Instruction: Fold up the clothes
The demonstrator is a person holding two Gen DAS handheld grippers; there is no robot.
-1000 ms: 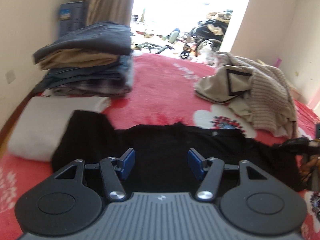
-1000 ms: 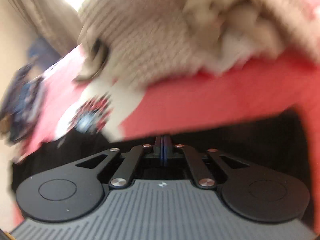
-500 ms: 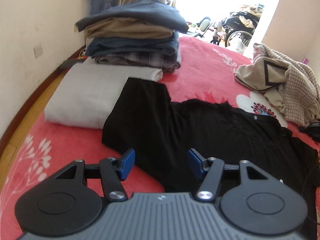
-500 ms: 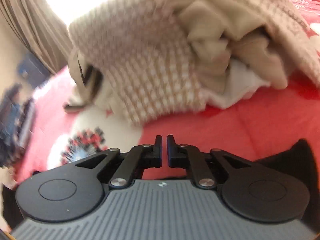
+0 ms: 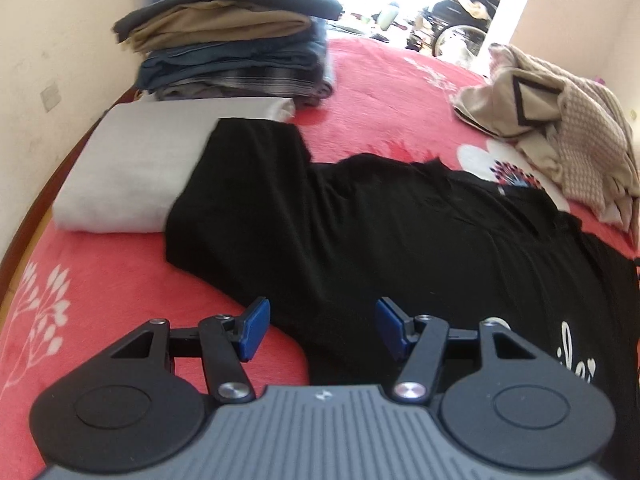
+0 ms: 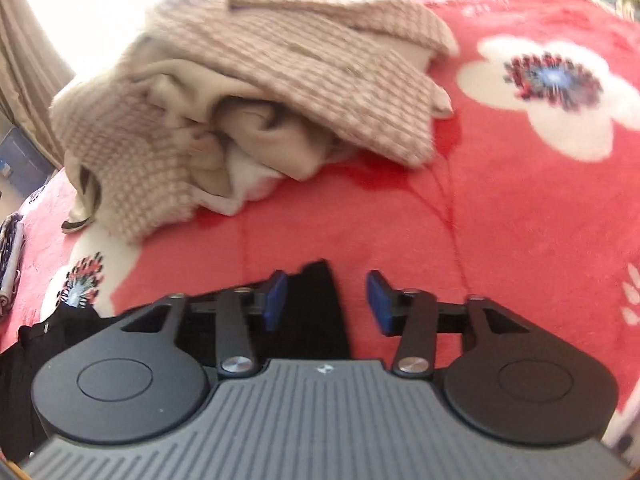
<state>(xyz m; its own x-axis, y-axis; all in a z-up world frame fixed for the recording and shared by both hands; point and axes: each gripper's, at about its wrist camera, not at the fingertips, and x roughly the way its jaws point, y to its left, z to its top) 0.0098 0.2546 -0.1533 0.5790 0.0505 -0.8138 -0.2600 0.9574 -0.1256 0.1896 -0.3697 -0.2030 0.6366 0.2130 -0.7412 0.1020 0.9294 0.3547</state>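
Observation:
A black T-shirt (image 5: 380, 232) lies spread flat on the red floral bedspread (image 5: 380, 100), one sleeve resting on a folded grey cloth (image 5: 136, 168). My left gripper (image 5: 322, 330) is open and empty, hovering over the shirt's near left edge. In the right wrist view my right gripper (image 6: 326, 300) is open; a corner of the black shirt (image 6: 318, 312) lies below, between the blue pads (image 6: 378, 300), not gripped.
A stack of folded clothes (image 5: 236, 48) stands at the back left by the wall. A heap of unfolded beige knitwear (image 5: 560, 136) lies at the right, close ahead in the right wrist view (image 6: 248, 92). Bright doorway with clutter behind.
My right gripper was shut and has opened, letting go of the shirt corner and swinging right. My left gripper moved left and closer toward the shirt's left edge, staying open.

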